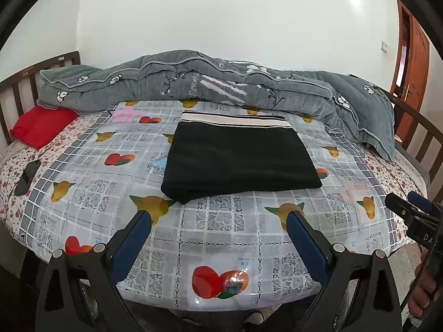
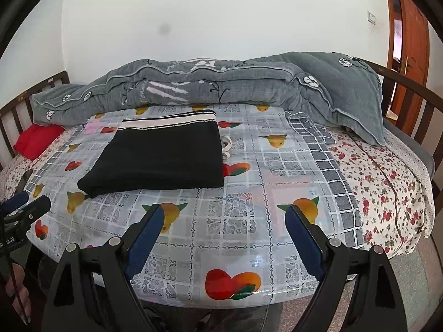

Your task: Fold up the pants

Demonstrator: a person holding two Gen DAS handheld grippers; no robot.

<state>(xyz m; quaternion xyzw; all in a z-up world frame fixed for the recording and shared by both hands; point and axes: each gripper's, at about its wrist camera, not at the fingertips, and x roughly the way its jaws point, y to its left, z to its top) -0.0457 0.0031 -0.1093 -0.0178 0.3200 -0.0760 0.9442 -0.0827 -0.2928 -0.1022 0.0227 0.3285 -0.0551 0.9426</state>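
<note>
The black pants (image 1: 238,157) lie folded into a flat rectangle on the fruit-patterned plastic cover (image 1: 221,235) of the bed, the white-striped waistband at the far side. They also show in the right wrist view (image 2: 163,157), left of centre, with a white drawstring (image 2: 227,146) sticking out at their right edge. My left gripper (image 1: 218,218) is open and empty, held back above the cover's near edge. My right gripper (image 2: 224,215) is open and empty too, to the right of the pants. Each gripper shows at the other view's edge.
A grey quilt (image 1: 210,83) lies bunched along the far side. A red cloth (image 1: 41,127) sits at the far left by the wooden headboard (image 1: 16,88). A dark phone (image 1: 26,177) lies at the left. A wooden door (image 1: 415,55) stands at the right.
</note>
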